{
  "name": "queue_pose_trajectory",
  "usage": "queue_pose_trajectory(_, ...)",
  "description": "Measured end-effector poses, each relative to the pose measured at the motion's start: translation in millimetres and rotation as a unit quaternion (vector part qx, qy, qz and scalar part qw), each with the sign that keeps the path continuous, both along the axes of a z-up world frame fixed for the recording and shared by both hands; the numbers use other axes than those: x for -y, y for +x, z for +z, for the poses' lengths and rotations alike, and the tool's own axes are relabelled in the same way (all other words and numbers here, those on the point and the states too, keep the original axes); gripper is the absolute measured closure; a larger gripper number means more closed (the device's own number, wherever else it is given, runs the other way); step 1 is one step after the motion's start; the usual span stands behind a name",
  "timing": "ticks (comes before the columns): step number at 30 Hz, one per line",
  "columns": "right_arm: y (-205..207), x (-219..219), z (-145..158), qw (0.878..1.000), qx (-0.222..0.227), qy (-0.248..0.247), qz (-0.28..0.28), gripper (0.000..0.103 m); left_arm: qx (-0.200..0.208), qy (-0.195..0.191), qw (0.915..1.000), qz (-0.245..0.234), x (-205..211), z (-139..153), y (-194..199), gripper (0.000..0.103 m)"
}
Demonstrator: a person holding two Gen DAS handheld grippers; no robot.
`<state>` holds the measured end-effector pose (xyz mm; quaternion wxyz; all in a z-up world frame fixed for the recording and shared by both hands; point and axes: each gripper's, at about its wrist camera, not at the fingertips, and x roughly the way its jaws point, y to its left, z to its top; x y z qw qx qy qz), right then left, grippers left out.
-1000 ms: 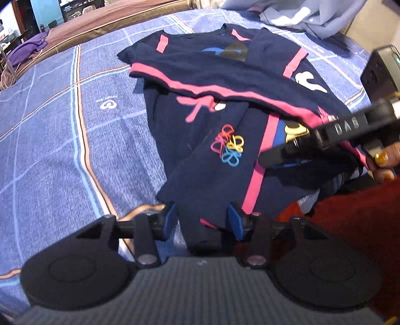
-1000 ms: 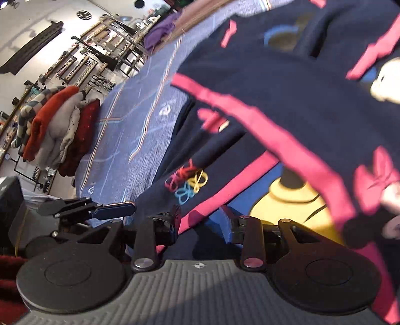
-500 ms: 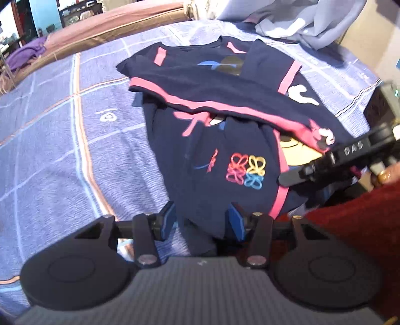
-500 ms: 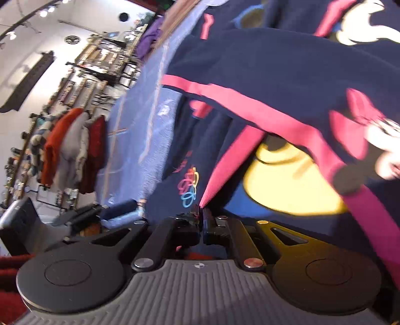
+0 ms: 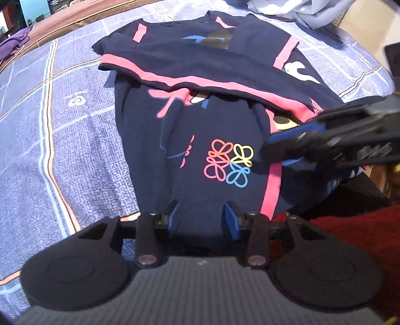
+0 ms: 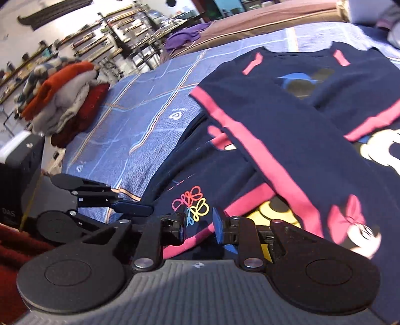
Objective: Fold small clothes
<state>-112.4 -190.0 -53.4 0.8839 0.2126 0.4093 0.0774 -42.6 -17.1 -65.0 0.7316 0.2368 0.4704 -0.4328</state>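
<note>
A navy garment with pink stripes [image 5: 215,75] lies partly folded on the blue patterned bed [image 5: 62,140]. Its near flap bears a coloured flower print [image 5: 228,162], which also shows in the right wrist view [image 6: 191,206]. My left gripper [image 5: 203,220] is open, with the near hem of the garment lying between its fingers. My right gripper [image 6: 200,225] is open and empty just above the flap's pink-edged corner; it also shows at the right of the left wrist view [image 5: 295,145]. The left gripper shows at the left of the right wrist view [image 6: 132,208].
A light blue cloth [image 5: 300,12] is bunched at the bed's far right. A purple cloth [image 6: 185,37] lies at the far end. A stack of red and grey clothes [image 6: 62,100] sits beside the bed. A red surface [image 5: 350,237] lies near right.
The near flap has been laid down flat, flower print facing up. My right gripper shut on the flap's edge, then opened and let go. The left gripper stayed at the hem.
</note>
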Motion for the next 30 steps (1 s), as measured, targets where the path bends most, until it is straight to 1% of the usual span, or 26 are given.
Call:
queue_pose_trajectory(1,4.0,-0.7,-6.6,1.0,-0.016,-0.008,0.002,0.058,0.002,0.001,1.0,-0.001,0.3,-0.5,-0.4,0.061)
queue_pose_trajectory(2,8.1,-2.5,-10.1,1.0,-0.021,-0.01,0.002,0.058,0.001,0.001,1.0,-0.001,0.3,-0.4,-0.6,0.06)
queue_pose_trajectory(5,8.7,-1.5,-7.1,1.0,-0.014,-0.001,0.003,0.057,-0.007,-0.005,1.0,-0.001,-0.7,0.1,0.2,0.052)
queue_pose_trajectory(6,5.6,1.3,-5.2,1.0,-0.011,0.005,-0.001,0.056,-0.014,-0.009,0.9999,0.0,-1.2,2.1,1.3,0.047)
queue_pose_trajectory(7,1.2,5.6,-2.2,1.0,-0.005,0.011,-0.007,0.054,-0.021,-0.013,0.9997,0.001,-2.6,5.0,2.6,0.043)
queue_pose_trajectory(8,-4.8,9.8,2.4,1.0,0.007,0.015,-0.014,0.05,-0.024,-0.019,0.9995,0.003,-5.1,9.4,4.0,0.037)
queue_pose_trajectory(9,-10.8,13.5,7.9,0.999,0.02,0.015,-0.025,0.047,-0.022,-0.029,0.9993,0.005,-8.7,15.0,5.3,0.034)
queue_pose_trajectory(10,-14.7,14.6,11.9,0.999,0.031,0.008,-0.042,0.038,-0.017,-0.04,0.999,0.01,-13.1,20.9,6.9,0.033)
queue_pose_trajectory(11,-21.8,21.5,16.1,0.998,0.037,0.001,-0.057,0.026,-0.011,-0.048,0.9986,0.018,-18.0,26.7,9.1,0.033)
queue_pose_trajectory(13,-38.5,38.9,21.8,0.995,0.046,-0.017,-0.092,0.016,-0.002,-0.055,0.9978,0.037,-28.5,34.8,15.4,0.033)
queue_pose_trajectory(16,-61.7,69.0,23.4,0.987,0.029,-0.041,-0.15,0.016,0.005,-0.057,0.9958,0.071,-46.2,35.3,25.4,0.038)
queue_pose_trajectory(18,-77.9,85.2,22.1,0.982,0.019,-0.049,-0.182,0.016,-0.01,-0.049,0.9951,0.085,-55.1,28.4,30.2,0.039)
queue_pose_trajectory(19,-83.2,90.2,20.4,0.98,0.01,-0.049,-0.191,0.014,-0.019,-0.046,0.9948,0.089,-58.8,24.6,30.5,0.039)
queue_pose_trajectory(20,-89.7,94.6,18.8,0.979,0.001,-0.049,-0.197,0.014,-0.028,-0.048,0.9942,0.092,-61.7,21.5,29.4,0.039)
queue_pose_trajectory(22,-102.4,98.7,14.6,0.977,-0.011,-0.049,-0.208,0.014,-0.067,-0.061,0.9915,0.093,-67.8,14.3,28.0,0.039)
queue_pose_trajectory(24,-113.3,102.5,8.5,0.977,-0.022,-0.029,-0.209,0.014,-0.101,-0.079,0.9871,0.096,-70.8,8.1,26.1,0.039)
queue_pose_trajectory(25,-117.0,103.8,5.5,0.977,-0.026,-0.022,-0.21,0.014,-0.109,-0.08,0.9861,0.097,-70.0,5.4,25.6,0.039)
queue_pose_trajectory(27,-122.5,103.5,-1.0,0.976,-0.038,-0.013,-0.215,0.014,-0.101,-0.066,0.9879,0.097,-65.8,0.5,22.1,0.042)
queue_pose_trajectory(30,-132.1,103.5,-5.0,0.974,-0.043,-0.005,-0.222,0.014,-0.11,-0.071,0.9865,0.098,-62.0,-2.1,22.7,0.043)
